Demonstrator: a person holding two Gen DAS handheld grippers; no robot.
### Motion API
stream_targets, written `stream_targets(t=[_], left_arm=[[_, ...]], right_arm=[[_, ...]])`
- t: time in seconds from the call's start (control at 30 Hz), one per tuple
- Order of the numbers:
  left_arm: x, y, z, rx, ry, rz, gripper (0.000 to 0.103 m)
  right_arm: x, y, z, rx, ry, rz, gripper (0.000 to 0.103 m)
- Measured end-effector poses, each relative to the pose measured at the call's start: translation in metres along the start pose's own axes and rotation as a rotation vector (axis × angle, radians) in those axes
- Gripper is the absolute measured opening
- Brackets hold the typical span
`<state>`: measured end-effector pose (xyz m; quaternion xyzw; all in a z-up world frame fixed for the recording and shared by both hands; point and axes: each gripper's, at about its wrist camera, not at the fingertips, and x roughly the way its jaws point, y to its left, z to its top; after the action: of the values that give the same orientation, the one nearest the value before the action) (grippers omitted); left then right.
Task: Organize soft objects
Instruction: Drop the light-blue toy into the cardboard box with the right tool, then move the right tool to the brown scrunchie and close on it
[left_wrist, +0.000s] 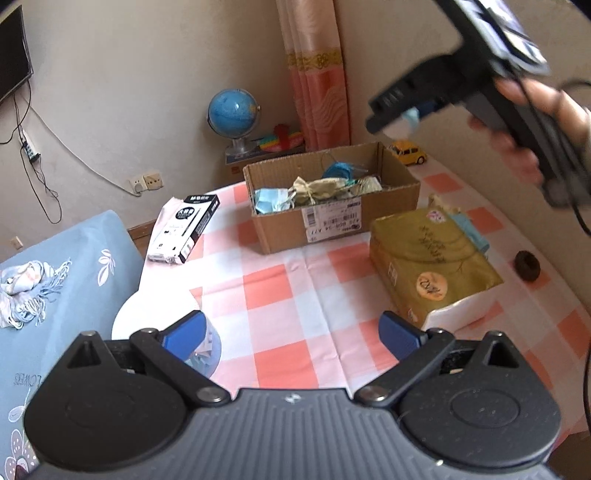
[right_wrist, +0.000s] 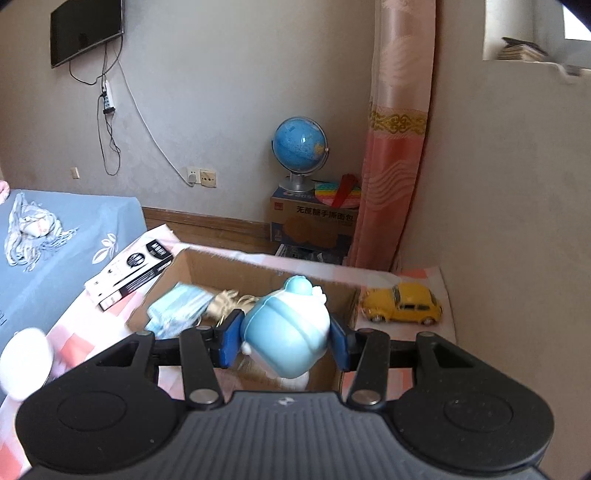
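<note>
My right tongs (right_wrist: 284, 341) are clamped on the blue plush toy (right_wrist: 288, 332), head pointing away, hanging right over the cardboard box (right_wrist: 177, 266) at centre frame; a straight drop should land it. Face masks (right_wrist: 177, 306) and a drawstring pouch (left_wrist: 321, 188) already inside. Left tongs (left_wrist: 295, 332) gape wide, empty, low over the counter (left_wrist: 295, 273).

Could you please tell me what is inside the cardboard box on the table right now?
The cardboard box holds light blue face masks, a beige drawstring pouch and a blue coil. Whatever lies beneath them is covered.
</note>
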<state>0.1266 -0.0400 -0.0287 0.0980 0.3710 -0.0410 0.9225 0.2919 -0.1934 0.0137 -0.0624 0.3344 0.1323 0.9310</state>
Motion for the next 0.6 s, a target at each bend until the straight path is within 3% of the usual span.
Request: stream_targets(t=[0.2,0.23,0.33,0.37,0.6], left_arm=[[0.011,0.004,-0.001,-0.012,0.016,-0.002,0.099],[0.013,0.005,-0.001,-0.015,0.020,-0.002,0.099],[0.017,0.007,-0.002,-0.023,0.030,-0.006,0.099],[0.018,0.007,-0.002,-0.024,0.031,-0.005,0.099],[0.017,0.010,-0.001,-0.050,0.023,-0.015,0.099]], right_arm=[[0.040,0.000,0.022,-0.032,0.034,-0.020,0.054],[0.046,0.000,0.024,-0.037,0.039,-0.022,0.058],[0.061,-0.001,0.027,-0.028,0.055,-0.024,0.096],[0.063,-0.002,0.027,-0.023,0.053,-0.019,0.100],[0.046,-0.005,0.018,-0.003,0.032,-0.003,0.103]])
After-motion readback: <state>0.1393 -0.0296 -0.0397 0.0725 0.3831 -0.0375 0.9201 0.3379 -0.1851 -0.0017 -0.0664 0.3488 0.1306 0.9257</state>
